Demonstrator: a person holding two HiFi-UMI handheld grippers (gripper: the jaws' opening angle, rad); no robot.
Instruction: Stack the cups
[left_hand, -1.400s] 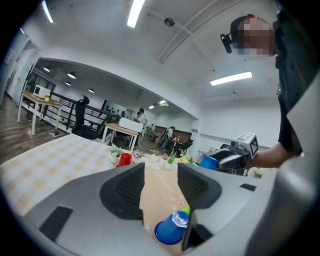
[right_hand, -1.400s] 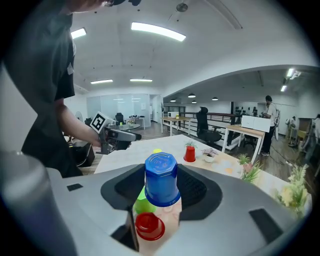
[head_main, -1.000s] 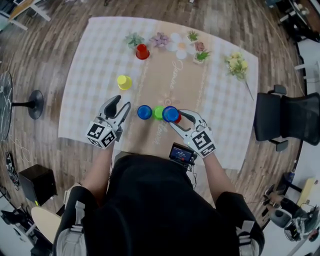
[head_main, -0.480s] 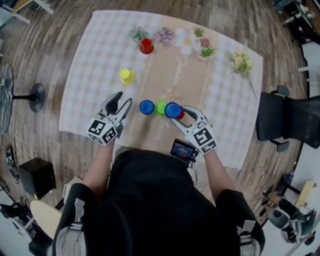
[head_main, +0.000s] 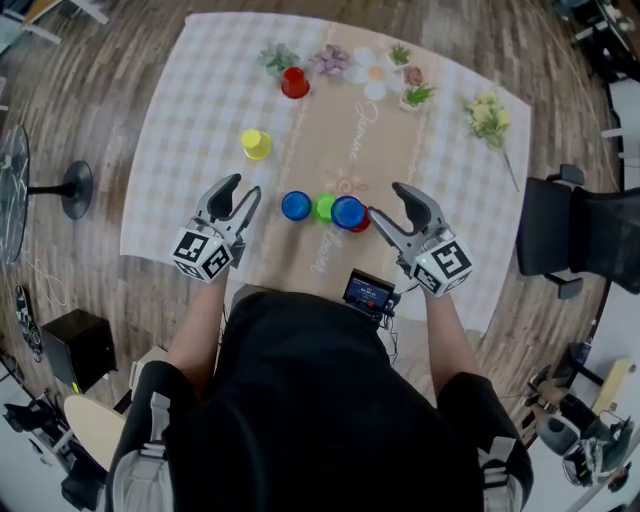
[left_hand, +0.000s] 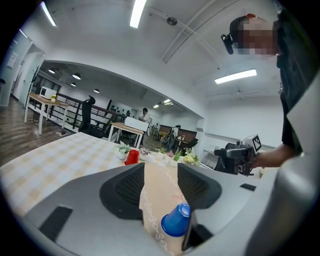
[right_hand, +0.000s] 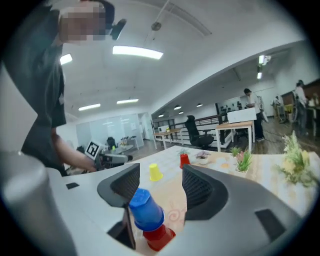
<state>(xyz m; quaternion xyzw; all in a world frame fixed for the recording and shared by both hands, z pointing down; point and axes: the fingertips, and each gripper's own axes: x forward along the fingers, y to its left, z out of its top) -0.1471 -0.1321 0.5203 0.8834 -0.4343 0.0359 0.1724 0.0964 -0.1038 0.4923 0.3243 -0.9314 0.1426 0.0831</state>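
A blue cup (head_main: 346, 211) sits upside down on a red cup (head_main: 361, 223) near the table's front; the right gripper view shows the same blue cup (right_hand: 145, 212) and the red cup (right_hand: 158, 238) under it. Beside this stack stand a green cup (head_main: 324, 207) and another blue cup (head_main: 295, 206). My right gripper (head_main: 389, 203) is just right of the stack. Its jaws have just been opening and nothing is between them. My left gripper (head_main: 242, 190) hangs open left of the row, near the blue cup (left_hand: 176, 220). A yellow cup (head_main: 256, 144) and a second red cup (head_main: 294, 82) stand farther back.
Small potted plants (head_main: 330, 60) and a flower bunch (head_main: 487, 115) line the far edge of the checked tablecloth (head_main: 180, 130). A black office chair (head_main: 575, 235) stands right of the table and a fan stand (head_main: 75, 190) to its left.
My right gripper let go of the blue cup, leaving it on the red cup, then opened and drew back to the right. The left gripper has stayed put.
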